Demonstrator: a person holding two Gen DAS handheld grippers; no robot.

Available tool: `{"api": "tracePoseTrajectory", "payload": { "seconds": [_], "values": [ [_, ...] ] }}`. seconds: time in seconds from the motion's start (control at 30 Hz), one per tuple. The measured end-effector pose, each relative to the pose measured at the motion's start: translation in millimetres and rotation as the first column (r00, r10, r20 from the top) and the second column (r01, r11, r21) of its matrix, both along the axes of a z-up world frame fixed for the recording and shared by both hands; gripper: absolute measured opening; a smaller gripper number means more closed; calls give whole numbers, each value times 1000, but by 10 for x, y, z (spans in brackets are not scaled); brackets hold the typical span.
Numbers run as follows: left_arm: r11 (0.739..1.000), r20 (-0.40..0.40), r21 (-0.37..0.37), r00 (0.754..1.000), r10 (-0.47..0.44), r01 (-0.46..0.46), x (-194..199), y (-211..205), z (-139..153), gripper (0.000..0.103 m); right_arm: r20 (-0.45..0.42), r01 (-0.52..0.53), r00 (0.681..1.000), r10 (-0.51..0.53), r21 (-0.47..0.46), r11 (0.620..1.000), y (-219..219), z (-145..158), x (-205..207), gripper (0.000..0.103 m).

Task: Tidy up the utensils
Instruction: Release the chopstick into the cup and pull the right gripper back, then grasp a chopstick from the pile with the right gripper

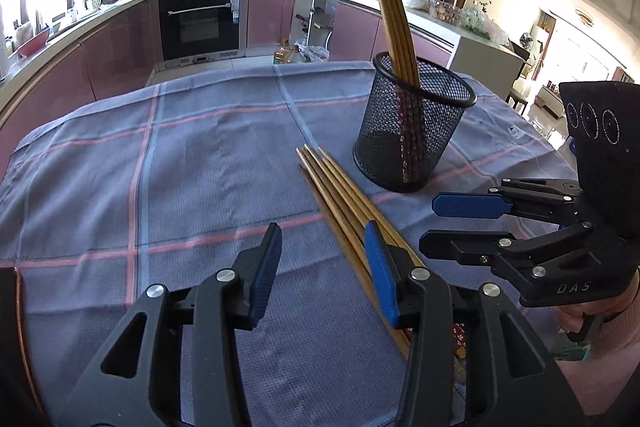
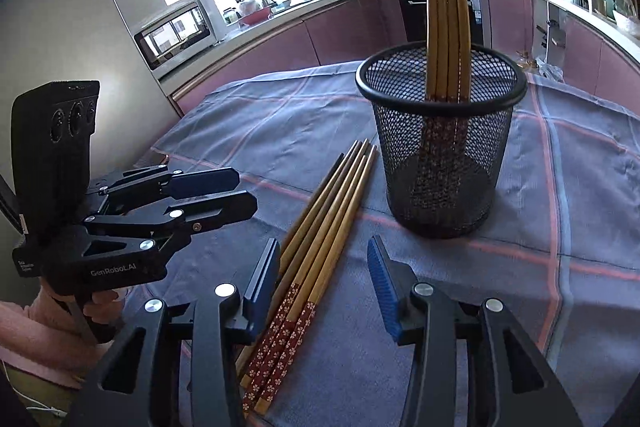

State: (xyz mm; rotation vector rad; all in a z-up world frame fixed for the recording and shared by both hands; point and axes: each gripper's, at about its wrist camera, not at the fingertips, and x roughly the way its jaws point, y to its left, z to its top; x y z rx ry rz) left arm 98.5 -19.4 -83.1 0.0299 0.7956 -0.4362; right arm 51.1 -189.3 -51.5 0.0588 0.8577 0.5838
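Only two bits of lettering are readable: "DAS" on the black right gripper [image 1: 464,223] and "GenRobot.AI" on the black left gripper [image 2: 224,195]. Both stand wide apart, gripping nothing. Loose bamboo chopsticks with red flowered ends [image 2: 320,227] lie on the blue checked tablecloth [image 2: 560,187], just beside the black wire-mesh cup [image 2: 440,155] where more chopsticks [image 2: 446,19] stand upright.

My left gripper [image 1: 322,269] and right gripper [image 2: 324,281] are black linkage frames with silver screws and ribbed blue pads. One body reads "GenRobot.AI", the other what looks like "DAS". Each carries a black three-lens module. Pink sleeves cover my wrists.
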Motion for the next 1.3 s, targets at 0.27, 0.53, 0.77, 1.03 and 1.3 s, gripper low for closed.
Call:
{"api": "tracePoseTrajectory", "payload": {
  "seconds": [0.27, 0.53, 0.77, 1.03, 1.3],
  "values": [
    [1000, -34, 28, 999, -10, 11, 16, -128, -180, 43, -18, 37, 999, -37, -20, 999, -49, -77, 10, 43],
    [997, -40, 77, 999, 0, 3, 59, -197, -262, 42, -4, 45, 999, -45, -57, 997, -27, -130, 10, 40],
    [995, -42, 97, 999, 2, 2, 88, -221, -281, 44, 1, 47, 999, -47, -86, 995, 41, -166, 36, 39],
    [995, -43, 96, 999, -1, 5, 84, -212, -289, 42, 8, 51, 999, -51, -117, 992, 59, -171, 51, 32],
    [996, -56, 85, 998, -13, 18, 90, -188, -310, 36, 4, 48, 999, -48, -144, 988, 112, -175, 76, 25]
  ]
}}
